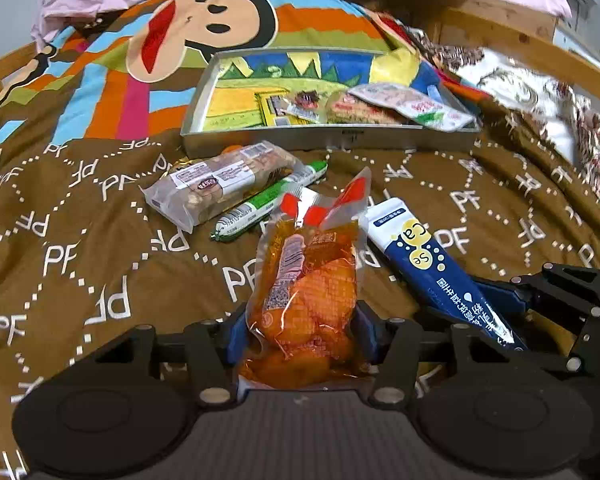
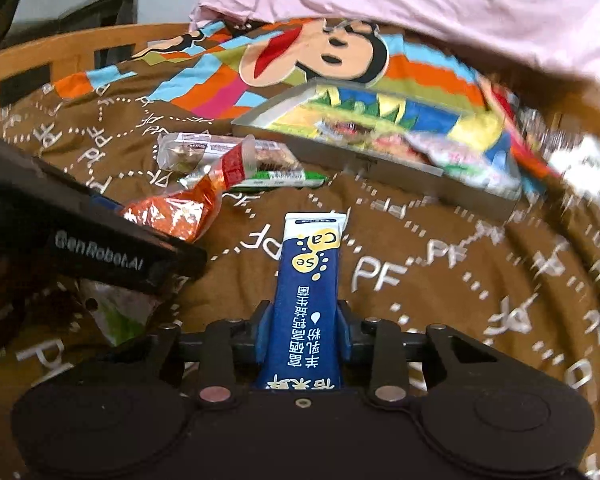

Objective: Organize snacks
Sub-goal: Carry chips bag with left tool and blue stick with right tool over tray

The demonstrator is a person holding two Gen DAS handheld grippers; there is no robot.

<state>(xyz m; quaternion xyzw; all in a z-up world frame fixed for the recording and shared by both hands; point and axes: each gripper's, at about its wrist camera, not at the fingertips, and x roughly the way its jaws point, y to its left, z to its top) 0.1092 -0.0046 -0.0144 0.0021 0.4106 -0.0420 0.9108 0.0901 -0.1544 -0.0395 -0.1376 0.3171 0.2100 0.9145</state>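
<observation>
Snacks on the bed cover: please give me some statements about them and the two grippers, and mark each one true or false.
1. The left gripper is closed on the orange pouch. True.
2. The right gripper holds the green sausage stick. False: it grips the blue sachet.
3. The metal tray is empty. False: several packets lie inside.
4. The green sausage stick lies beside the clear biscuit pack. True.
</observation>
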